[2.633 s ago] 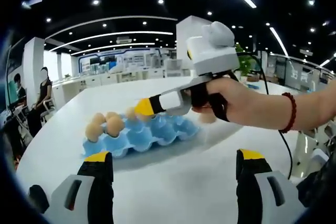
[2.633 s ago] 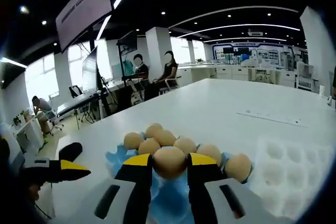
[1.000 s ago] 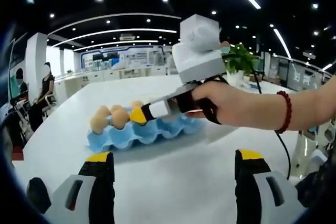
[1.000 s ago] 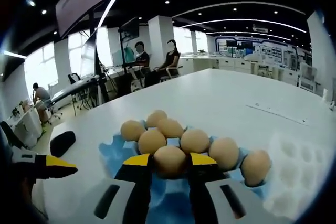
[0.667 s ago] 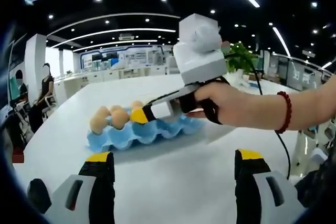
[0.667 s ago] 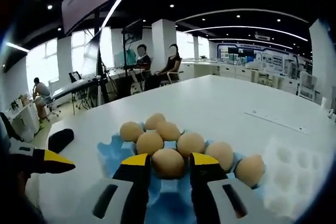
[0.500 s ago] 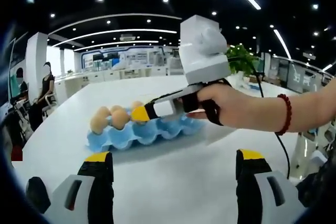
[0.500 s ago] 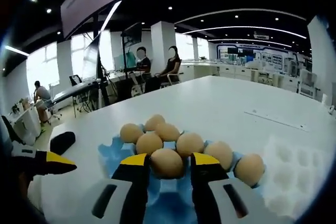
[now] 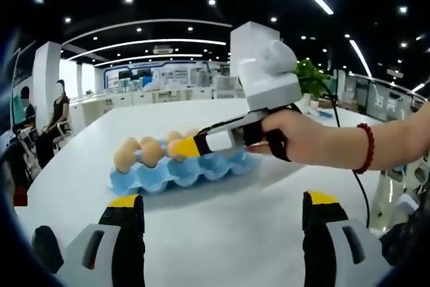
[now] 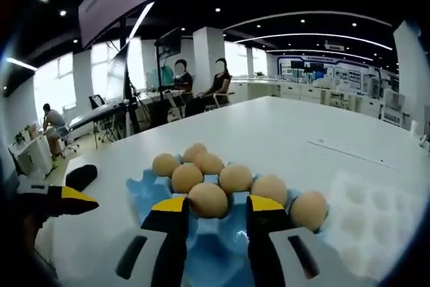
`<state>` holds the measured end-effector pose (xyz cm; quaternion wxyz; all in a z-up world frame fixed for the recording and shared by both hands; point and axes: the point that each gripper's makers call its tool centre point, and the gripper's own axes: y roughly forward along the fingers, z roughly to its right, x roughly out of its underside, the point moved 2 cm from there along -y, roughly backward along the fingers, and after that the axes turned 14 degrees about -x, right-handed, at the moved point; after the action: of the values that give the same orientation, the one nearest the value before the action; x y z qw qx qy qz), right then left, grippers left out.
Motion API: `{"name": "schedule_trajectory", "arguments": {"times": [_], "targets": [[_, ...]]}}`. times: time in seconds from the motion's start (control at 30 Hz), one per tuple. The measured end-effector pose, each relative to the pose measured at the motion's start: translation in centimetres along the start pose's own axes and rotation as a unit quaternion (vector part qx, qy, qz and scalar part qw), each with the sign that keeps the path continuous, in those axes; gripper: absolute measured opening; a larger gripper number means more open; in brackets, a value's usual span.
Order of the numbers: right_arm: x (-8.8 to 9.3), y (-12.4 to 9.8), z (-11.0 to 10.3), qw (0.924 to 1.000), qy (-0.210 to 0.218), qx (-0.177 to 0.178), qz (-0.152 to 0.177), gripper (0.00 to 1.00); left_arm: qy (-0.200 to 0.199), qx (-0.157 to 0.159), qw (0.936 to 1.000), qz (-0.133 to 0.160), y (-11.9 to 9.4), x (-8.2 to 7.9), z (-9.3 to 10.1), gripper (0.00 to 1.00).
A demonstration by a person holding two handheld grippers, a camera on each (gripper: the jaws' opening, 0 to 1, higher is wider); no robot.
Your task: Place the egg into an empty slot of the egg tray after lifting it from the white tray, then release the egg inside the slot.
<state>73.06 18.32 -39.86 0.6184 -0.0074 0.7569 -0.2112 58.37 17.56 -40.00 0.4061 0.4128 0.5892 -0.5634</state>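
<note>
Right claw [image 10: 216, 214] released, jaws apart either side of egg [image 10: 207, 200], seemingly seated in blue egg tray [image 10: 222, 253]; withdrawal left. Left claw [image 9: 218, 206] spread, idle.

Red bead bracelet [image 9: 367, 147], yellow-tipped grippers.

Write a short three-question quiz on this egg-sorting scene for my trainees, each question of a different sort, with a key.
1. True or false: the left tool has its jaws clamped on something.
2. Multiple choice: in the right gripper view, the egg tray holding the eggs is A) white, B) blue, C) green.
3. Short answer: what sits between the jaws of the right tool, and on which side of the egg tray does the white tray lie in that view?

Key
1. False: its jaws stand wide apart with nothing between them.
2. B.
3. An egg, resting in the egg tray with the jaws open; the white tray lies on the right.
</note>
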Motion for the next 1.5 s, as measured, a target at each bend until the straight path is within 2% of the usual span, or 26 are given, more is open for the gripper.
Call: {"name": "schedule_trajectory", "arguments": {"times": [0.7,1.07,1.5], "targets": [[0.7,-3.4,2.0,0.9996,0.021,0.017,0.002,0.35,0.007,0.005,1.0,0.0,0.3,-0.4,0.7,1.0],[0.5,-5.0,2.3,0.9997,0.016,0.017,0.006,0.35,0.01,0.005,0.9999,0.001,0.7,-0.6,1.1,1.0],[1.1,-6.7,3.6,0.9993,0.009,0.036,0.003,0.35,0.016,0.009,0.9998,-0.001,0.9,-0.6,1.6,1.0]]}}
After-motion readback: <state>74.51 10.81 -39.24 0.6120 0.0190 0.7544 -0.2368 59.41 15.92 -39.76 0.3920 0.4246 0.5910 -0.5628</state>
